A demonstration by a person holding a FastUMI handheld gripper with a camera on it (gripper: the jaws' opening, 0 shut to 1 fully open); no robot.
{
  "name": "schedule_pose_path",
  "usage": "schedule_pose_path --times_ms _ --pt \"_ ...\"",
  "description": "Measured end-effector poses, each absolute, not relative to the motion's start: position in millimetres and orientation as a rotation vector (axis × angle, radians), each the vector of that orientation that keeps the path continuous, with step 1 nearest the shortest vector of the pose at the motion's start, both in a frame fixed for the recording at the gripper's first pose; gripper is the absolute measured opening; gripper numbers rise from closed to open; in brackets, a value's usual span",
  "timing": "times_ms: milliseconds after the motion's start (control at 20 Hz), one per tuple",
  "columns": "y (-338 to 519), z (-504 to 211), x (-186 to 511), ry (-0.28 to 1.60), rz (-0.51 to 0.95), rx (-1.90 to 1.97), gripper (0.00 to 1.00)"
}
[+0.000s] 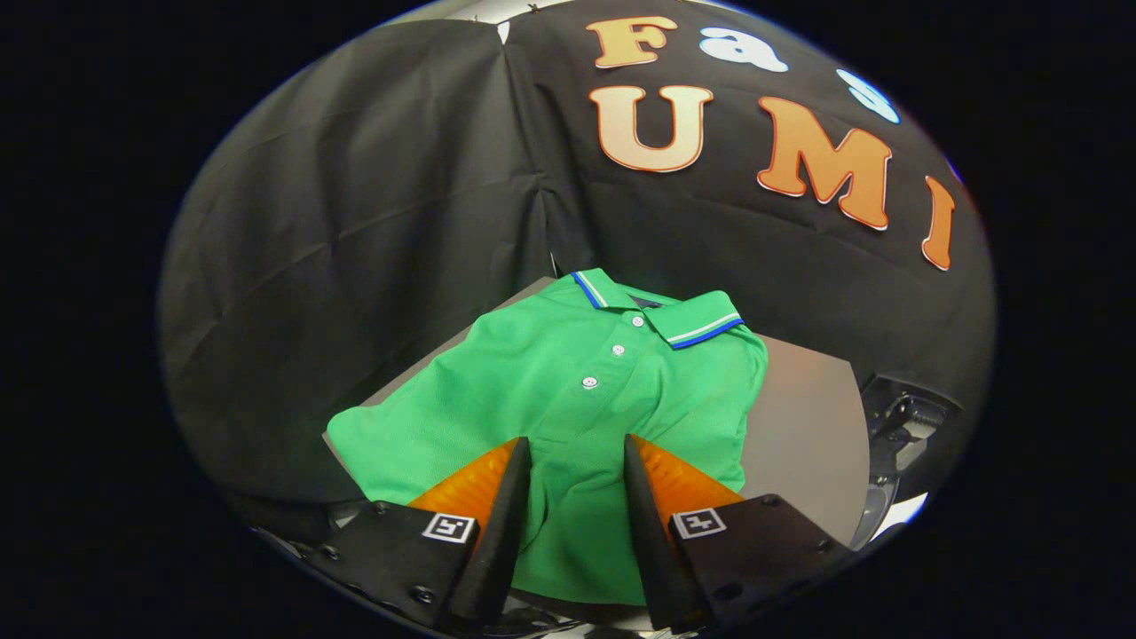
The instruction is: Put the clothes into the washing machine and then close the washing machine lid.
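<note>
Shirt: green, lies flat on the gray tabletop, collar far from the tool.
Tool: fingers apart, over the shirt's bottom part, holding nothing.

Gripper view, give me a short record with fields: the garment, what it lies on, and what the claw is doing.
garment: green polo shirt, laid flat, front up, three buttons showing, collar with blue and white trim
collar end: far from the claw, toward the black cloth wall
surface: grey table, bare part beside the shirt
claw: open, fingers apart over the shirt's lower part, fabric seen between them
grasp: not closed on the shirt; contact cannot be told
task state: shirt on the table, not yet picked up
</note>
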State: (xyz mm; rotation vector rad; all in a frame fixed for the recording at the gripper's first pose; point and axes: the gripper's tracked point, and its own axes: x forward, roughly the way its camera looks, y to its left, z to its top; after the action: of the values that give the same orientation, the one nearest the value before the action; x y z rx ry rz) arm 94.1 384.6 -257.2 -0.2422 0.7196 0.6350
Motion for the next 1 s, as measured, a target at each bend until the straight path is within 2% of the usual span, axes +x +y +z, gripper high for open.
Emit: schedule_pose_path --times_ms 100,150,350,650,1000 --pt "383.9 -259.4 95.0 0.703 0.649 -0.23 0.48" --pt "384.3 -259.9 96.0 0.702 0.659 -0.214 0.46" --pt "380.7 -250.8 94.2 0.643 0.693 -0.09 0.18" --pt "364.2 -214.4 101.8 0.456 0.697 0.106 0.17" --pt "314.1 -122.3 104.5 0.266 0.721 0.159 0.17"
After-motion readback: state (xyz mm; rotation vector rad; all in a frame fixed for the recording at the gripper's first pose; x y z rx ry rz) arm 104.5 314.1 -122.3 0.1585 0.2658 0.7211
